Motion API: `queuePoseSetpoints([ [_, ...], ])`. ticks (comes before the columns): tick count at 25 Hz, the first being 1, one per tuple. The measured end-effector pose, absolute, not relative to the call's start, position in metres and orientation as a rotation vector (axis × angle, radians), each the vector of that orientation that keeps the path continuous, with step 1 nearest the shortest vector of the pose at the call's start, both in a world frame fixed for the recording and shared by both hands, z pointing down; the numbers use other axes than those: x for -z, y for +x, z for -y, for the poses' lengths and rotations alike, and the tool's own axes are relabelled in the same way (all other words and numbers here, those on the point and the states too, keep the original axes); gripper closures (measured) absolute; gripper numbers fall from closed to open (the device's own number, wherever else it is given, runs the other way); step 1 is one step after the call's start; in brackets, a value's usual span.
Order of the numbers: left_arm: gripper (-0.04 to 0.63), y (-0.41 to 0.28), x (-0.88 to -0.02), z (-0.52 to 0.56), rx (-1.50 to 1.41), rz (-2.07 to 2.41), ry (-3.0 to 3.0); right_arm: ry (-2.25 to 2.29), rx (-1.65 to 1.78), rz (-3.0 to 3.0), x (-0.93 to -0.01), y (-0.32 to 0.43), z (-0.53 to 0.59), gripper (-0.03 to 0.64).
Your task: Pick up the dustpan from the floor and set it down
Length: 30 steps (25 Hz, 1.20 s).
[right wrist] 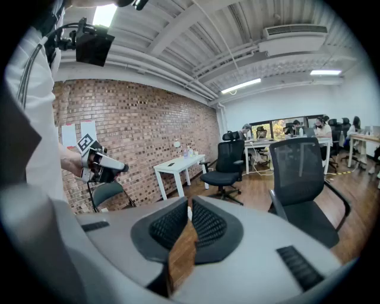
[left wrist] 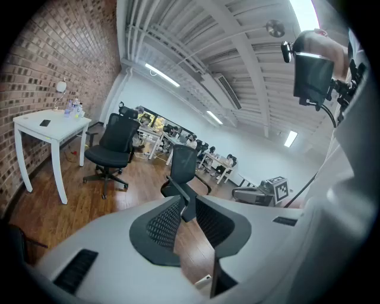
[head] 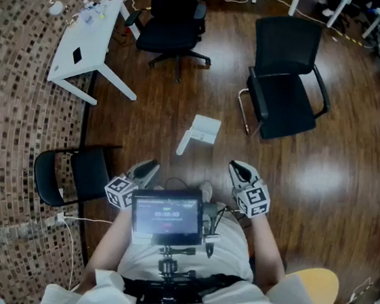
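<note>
Dustpan position: white plastic dustpan lies flat on the brown wooden floor, its handle angled back toward the person. It sits ahead of both claws and well apart from them.

Surroundings: black chair with chrome sled legs stands just beyond the dustpan, to the right. Black swivel office chair on castors stands farther off, beside the white four-legged desk, which is set against the brick wall. Small black stacking chair is near the person's left side.

Left claw is held in front of the body, tipped slightly down and aimed toward the dustpan. In the left gripper view its jaws stand a narrow way apart, with only floor showing in the gap and nothing gripped.

Right claw is held alongside on the other side, with the same slight downward tilt. In the right gripper view its ribbed pads meet at the tips with nothing between them.

Small screen on the chest rig sits between the two hands.
</note>
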State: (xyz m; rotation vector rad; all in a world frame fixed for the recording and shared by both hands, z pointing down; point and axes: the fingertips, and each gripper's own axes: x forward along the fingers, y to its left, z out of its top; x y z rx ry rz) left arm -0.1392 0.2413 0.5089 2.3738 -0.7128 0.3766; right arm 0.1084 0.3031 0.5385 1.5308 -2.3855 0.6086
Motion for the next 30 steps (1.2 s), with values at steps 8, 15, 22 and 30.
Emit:
queuePoseSetpoints([
  [8,0.515,-0.133,-0.506,-0.231,-0.405,0.698,2.417,1.502,-0.583,2.386,-0.548,0.108,-0.297,0.575],
  [15,0.492,-0.122,-0.507,-0.227,-0.396,0.674,2.439,1.504,-0.58,2.384,-0.547,0.109,-0.293,0.57],
  [22,0.463,-0.118,-0.507,-0.229,-0.359,0.682,2.45,1.469,-0.558,2.377,-0.547,0.109,-0.295,0.57],
  [30,0.463,-0.122,-0.511,-0.231,-0.331,0.712,2.431,1.472,-0.567,2.358,-0.548,0.112,-0.303,0.57],
])
